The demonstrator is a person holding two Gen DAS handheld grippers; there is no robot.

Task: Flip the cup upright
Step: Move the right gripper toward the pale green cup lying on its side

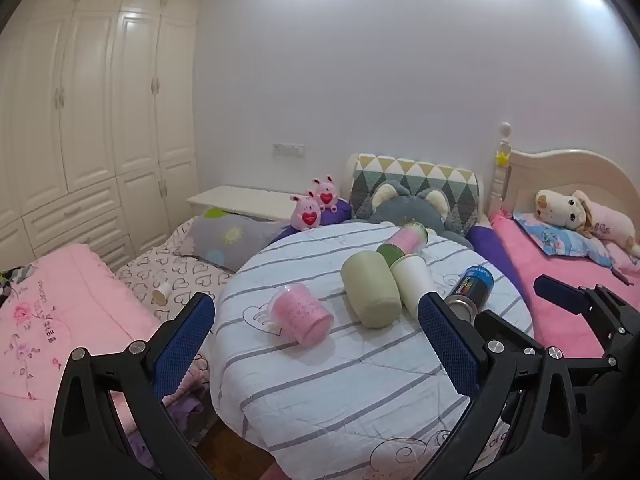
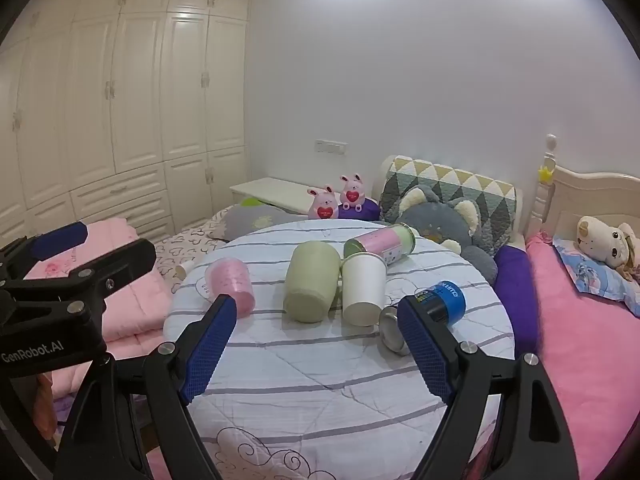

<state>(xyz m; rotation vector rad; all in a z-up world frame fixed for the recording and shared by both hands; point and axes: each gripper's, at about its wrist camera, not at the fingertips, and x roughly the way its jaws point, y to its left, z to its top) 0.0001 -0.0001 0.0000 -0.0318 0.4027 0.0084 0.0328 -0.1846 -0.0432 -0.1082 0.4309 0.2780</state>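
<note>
Cups all lie on their sides at frame centre on the striped round table: pink cup, green cup, white paper cup. None is upright. Left gripper and right gripper hover spread, empty.

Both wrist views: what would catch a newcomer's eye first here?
A cluster of tipped-over cups on the round striped table: a pink cup at left, a green cup and a white cup lying side by side in the middle. A blue can lies at right and a pink-green can behind. Both tools, left tool and right tool, hang open and empty before the table.
</note>
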